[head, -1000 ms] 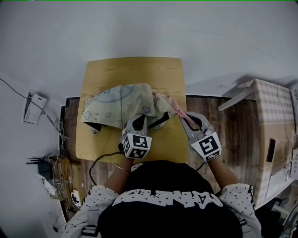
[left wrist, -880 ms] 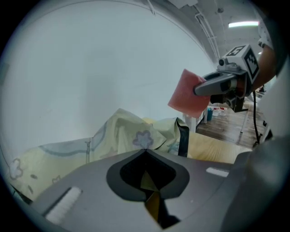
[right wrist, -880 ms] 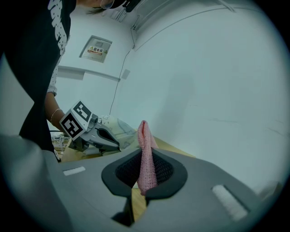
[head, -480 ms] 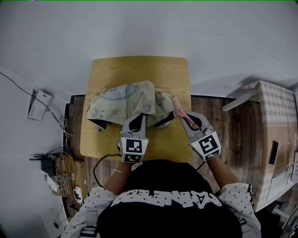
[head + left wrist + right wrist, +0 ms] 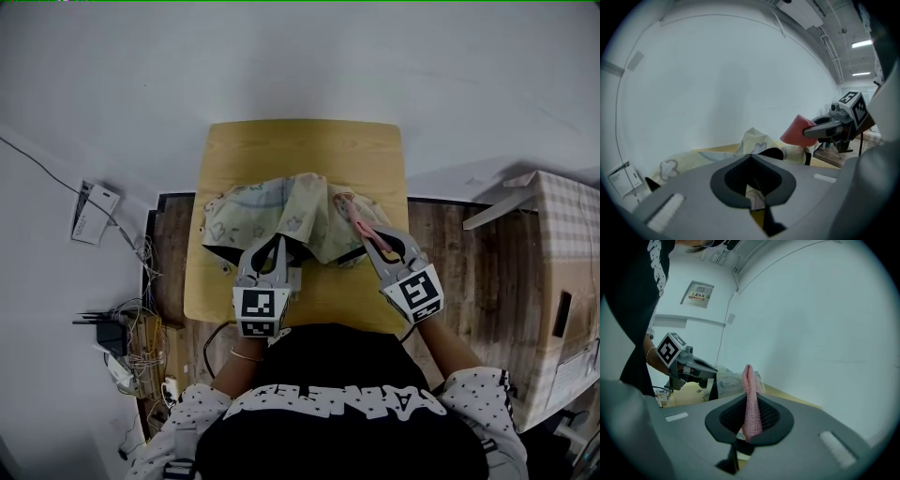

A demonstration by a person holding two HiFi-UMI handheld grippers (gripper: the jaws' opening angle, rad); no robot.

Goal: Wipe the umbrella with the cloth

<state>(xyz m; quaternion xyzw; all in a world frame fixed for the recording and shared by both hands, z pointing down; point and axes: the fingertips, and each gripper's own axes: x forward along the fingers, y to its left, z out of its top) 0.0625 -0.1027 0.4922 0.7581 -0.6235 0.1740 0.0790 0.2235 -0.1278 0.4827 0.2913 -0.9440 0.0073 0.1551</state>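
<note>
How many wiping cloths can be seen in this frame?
1: the pink cloth, pinched in the right gripper, at the right edge of the umbrella. Others could be hidden under the umbrella.

Soft, even light is filling the room, and ceiling lamps (image 5: 861, 44) are glowing as bright strips at the upper right of the left gripper view. Shadows are lying faint on the counter (image 5: 300, 150). Both gripper views are bulging fisheye-fashion and darkening to black corners, with the grey foreground blurring. The head view is showing crisp detail and bowing at its edges.
</note>
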